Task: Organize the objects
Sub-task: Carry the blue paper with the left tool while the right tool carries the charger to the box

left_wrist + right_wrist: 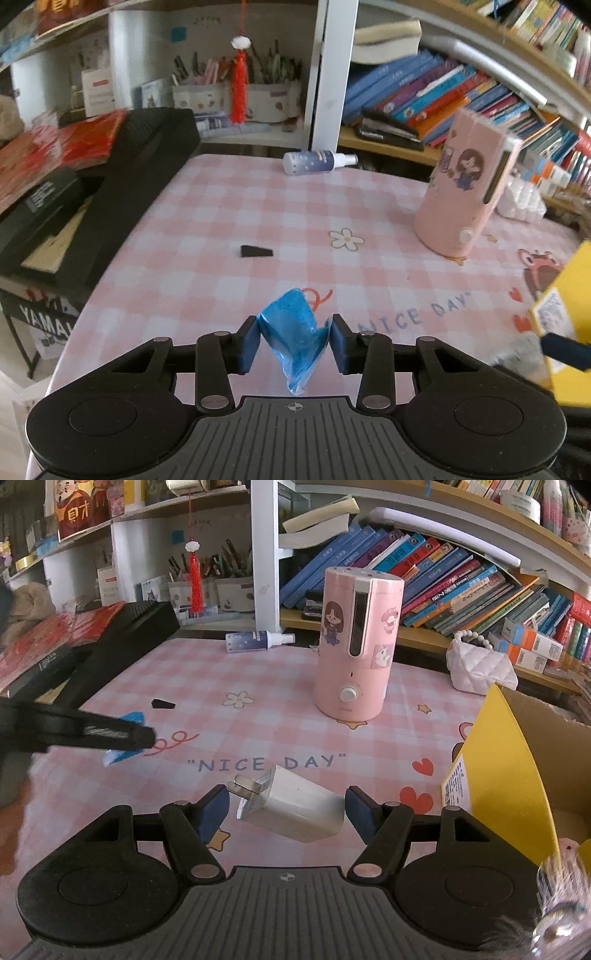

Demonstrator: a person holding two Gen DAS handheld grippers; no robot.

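Observation:
My left gripper point(294, 338) has its pads against both sides of a crumpled blue plastic bag point(293, 332) and holds it just above the pink checked tablecloth point(258, 206). In the right wrist view the left gripper point(92, 731) shows at the left with the blue bag point(123, 753) under it. My right gripper point(286, 810) is open around a white wall charger point(295, 808) that lies on its side on the cloth, prongs to the left; the pads stand apart from it.
A pink humidifier point(356, 642) stands mid-table. A spray bottle point(255, 641) lies at the far edge. A small black wedge point(162, 703) lies on the cloth. A yellow-flapped cardboard box point(517, 775) stands at right, a white purse point(480, 666) behind it. A black case point(122, 192) lies at left.

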